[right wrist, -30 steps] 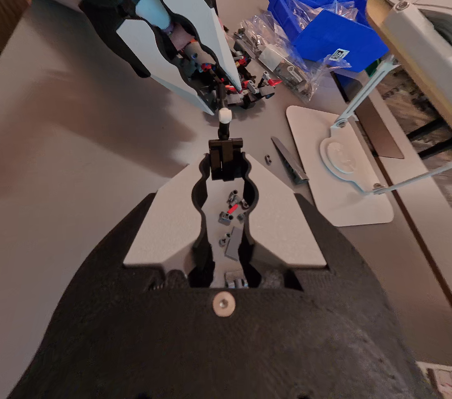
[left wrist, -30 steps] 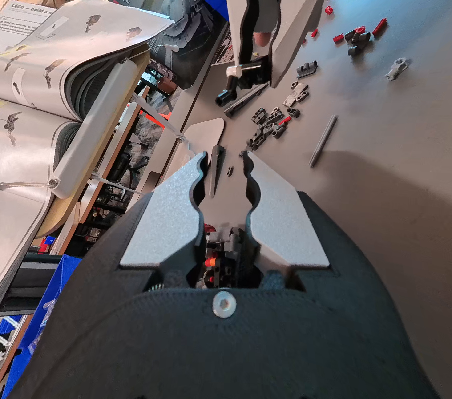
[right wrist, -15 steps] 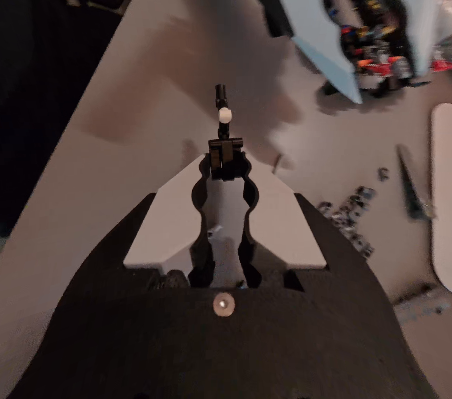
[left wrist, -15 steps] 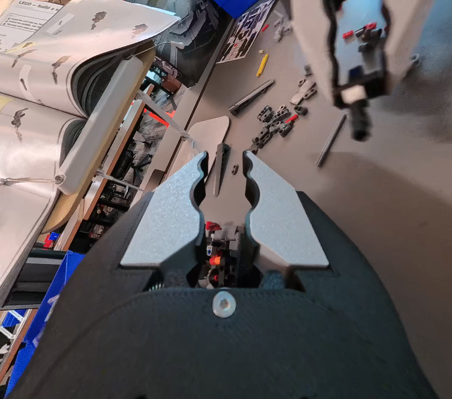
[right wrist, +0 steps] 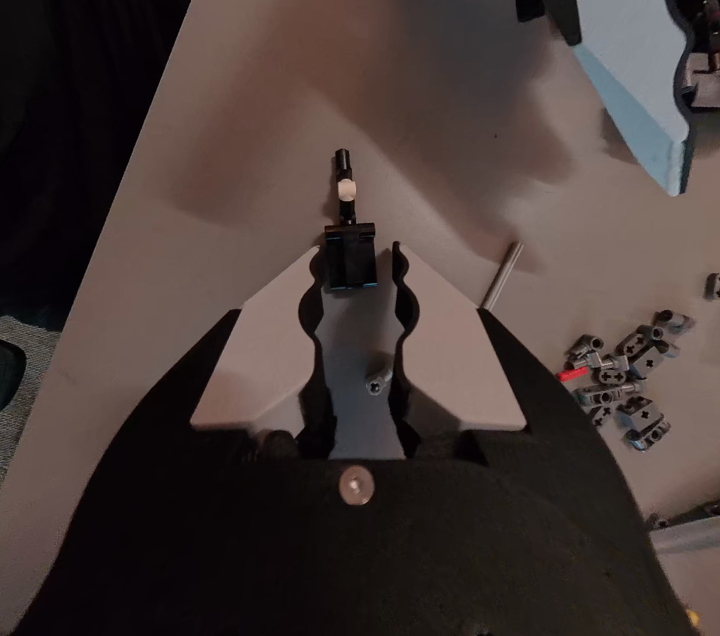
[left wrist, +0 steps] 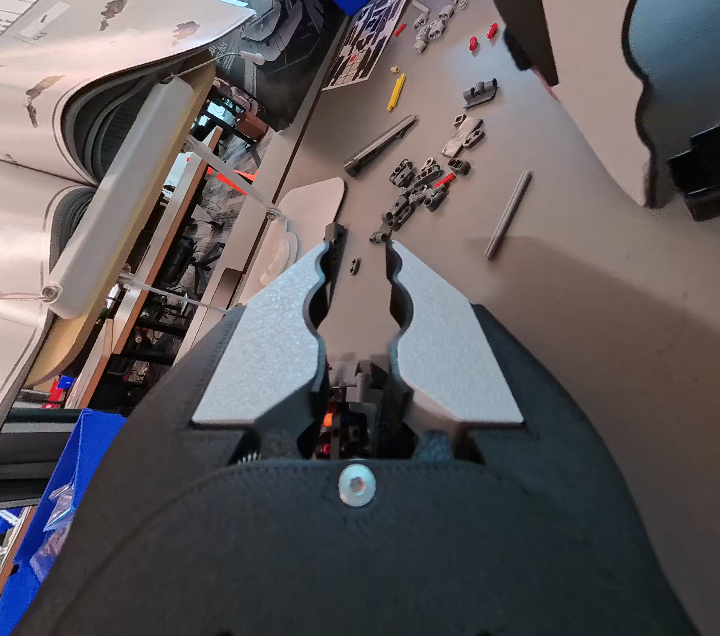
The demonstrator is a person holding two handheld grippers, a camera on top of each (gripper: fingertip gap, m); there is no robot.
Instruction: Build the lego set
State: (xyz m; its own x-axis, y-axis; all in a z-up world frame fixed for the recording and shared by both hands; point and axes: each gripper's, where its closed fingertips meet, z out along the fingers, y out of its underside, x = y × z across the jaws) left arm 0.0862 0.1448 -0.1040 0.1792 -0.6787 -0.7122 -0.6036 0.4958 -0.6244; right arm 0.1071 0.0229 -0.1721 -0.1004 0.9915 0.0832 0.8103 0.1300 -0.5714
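Black brick assembly (right wrist: 350, 258): one, between parted right tongs (right wrist: 356, 247).

Ahead of the left tongs (left wrist: 358, 247), a heap of small grey plastic connectors (left wrist: 419, 188) with one red pin lies on the grey table (left wrist: 584, 305). A thin grey rod (left wrist: 508, 213) lies to their right. A long dark grey beam (left wrist: 380, 145), a yellow bar (left wrist: 396, 91) and a printed sticker sheet (left wrist: 374, 36) lie farther ahead. An open paper booklet (left wrist: 97, 44) stands to the left. A small grey pin (right wrist: 378, 381) lies on the table, seen between the fingers of the right tongs (right wrist: 356, 247).
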